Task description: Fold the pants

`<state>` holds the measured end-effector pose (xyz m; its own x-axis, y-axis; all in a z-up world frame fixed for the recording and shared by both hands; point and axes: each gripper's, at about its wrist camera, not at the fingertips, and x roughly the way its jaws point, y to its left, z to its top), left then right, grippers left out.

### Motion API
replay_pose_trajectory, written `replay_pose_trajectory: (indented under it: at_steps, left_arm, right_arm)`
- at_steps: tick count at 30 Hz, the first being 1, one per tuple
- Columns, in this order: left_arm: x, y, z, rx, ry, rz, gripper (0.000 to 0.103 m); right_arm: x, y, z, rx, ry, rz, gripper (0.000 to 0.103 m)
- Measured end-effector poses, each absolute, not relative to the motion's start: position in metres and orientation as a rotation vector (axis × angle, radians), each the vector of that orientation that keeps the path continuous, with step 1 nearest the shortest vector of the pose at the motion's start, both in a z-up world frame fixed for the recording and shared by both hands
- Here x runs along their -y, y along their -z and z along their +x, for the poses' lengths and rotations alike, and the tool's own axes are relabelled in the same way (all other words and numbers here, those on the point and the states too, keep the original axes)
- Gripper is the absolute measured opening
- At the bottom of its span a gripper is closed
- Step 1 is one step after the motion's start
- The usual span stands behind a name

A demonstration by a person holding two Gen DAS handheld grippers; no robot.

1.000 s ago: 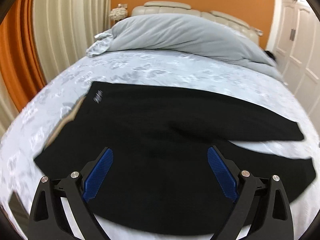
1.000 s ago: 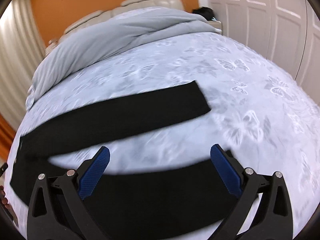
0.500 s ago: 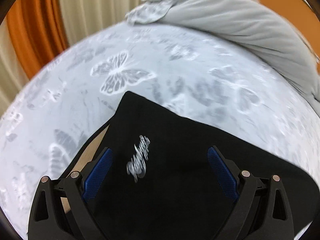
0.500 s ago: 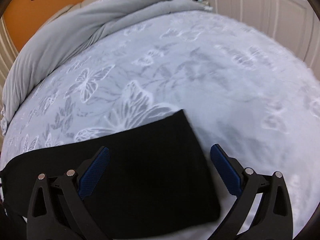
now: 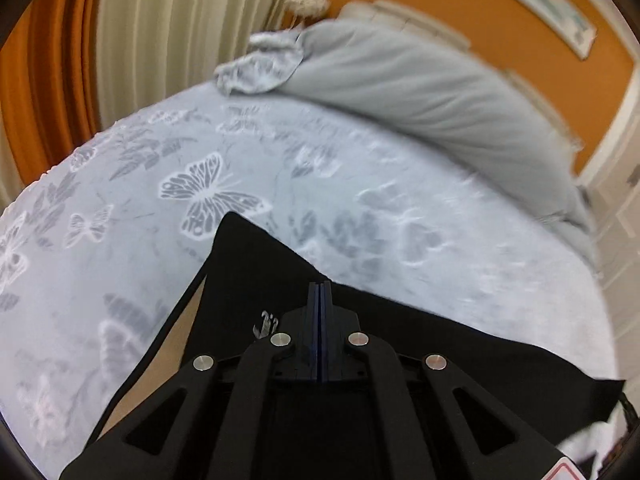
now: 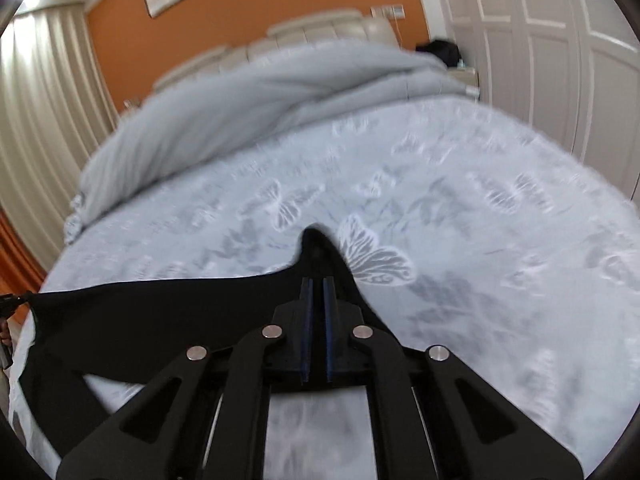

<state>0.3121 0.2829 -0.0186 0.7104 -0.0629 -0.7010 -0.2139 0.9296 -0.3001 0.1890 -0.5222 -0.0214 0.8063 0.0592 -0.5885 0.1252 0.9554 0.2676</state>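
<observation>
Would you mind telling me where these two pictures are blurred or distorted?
Left wrist view: fisheye bends the bed; duvet and far sheet smeared, claw sharp. Right wrist view: duvet and sheet streaked, wardrobe doors bowed.

Pants [image 5: 460, 360] logo [image 5: 266, 326] partly hidden behind tool.

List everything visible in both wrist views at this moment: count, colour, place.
pants: one, black, spread across the near part of the bed
bed sheet: one, pale blue-grey with butterflies, covering the bed
duvet: one, grey, bunched at the head of the bed
headboard: one, cream, behind the duvet
curtains: cream and orange, on the left
wardrobe doors: white, on the right
left hand-held gripper: black, blue pads, shut on the pants' waist end
right hand-held gripper: same, shut on a leg end
</observation>
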Motion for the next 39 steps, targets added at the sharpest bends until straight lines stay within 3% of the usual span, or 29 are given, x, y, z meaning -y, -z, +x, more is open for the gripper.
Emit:
replay_pose_trajectory:
  at_steps: [7, 16, 18, 19, 20, 22, 25, 30, 31, 32, 39]
  left_arm:
    - [-0.279, -0.032, 0.17, -0.775, 0.067, -0.344, 0.0]
    - [-0.282, 0.024, 0.054, -0.954, 0.035, -0.395, 0.001]
    - [-0.285, 0.04, 0.061, -0.973, 0.021, -0.556, 0.021]
    - [-0.287, 0.045, 0.067, -0.971, 0.02, -0.637, 0.044]
    - [-0.289, 0.049, 0.073, -0.958, 0.012, -0.705, 0.053]
    - [-0.287, 0.056, 0.096, -0.933, 0.006, -0.785, 0.054]
    - [-0.283, 0.075, 0.131, -0.982, -0.015, -0.852, 0.063]
    - [-0.289, 0.102, 0.156, -1.005, -0.069, -1.042, 0.059]
    - [-0.291, 0.102, 0.159, -1.0, -0.061, -1.05, 0.04]
    - [-0.29, 0.098, 0.162, -0.996, -0.048, -1.033, 0.003]
    - [-0.294, 0.095, 0.173, -1.008, -0.01, -1.023, 0.004]
  right_arm:
    - [0.548, -0.004, 0.059, -0.628, 0.05, 0.291, 0.003]
    - [0.508, 0.037, 0.008, -0.754, 0.048, 0.262, 0.008]
    - [0.497, 0.042, 0.016, -0.767, 0.033, 0.297, 0.01]
    - [0.492, 0.043, 0.022, -0.772, 0.029, 0.32, 0.024]
    - [0.487, 0.044, 0.031, -0.778, 0.025, 0.344, 0.055]
    - [0.479, 0.039, 0.046, -0.757, 0.038, 0.365, 0.087]
    - [0.471, 0.033, 0.089, -0.737, 0.005, 0.42, 0.088]
    - [0.486, 0.048, 0.166, -0.759, 0.032, 0.629, 0.089]
    - [0.491, 0.054, 0.184, -0.755, 0.038, 0.688, 0.089]
    - [0.493, 0.058, 0.195, -0.755, 0.036, 0.721, 0.088]
    - [0.466, 0.095, 0.288, -0.866, 0.045, 0.8, 0.088]
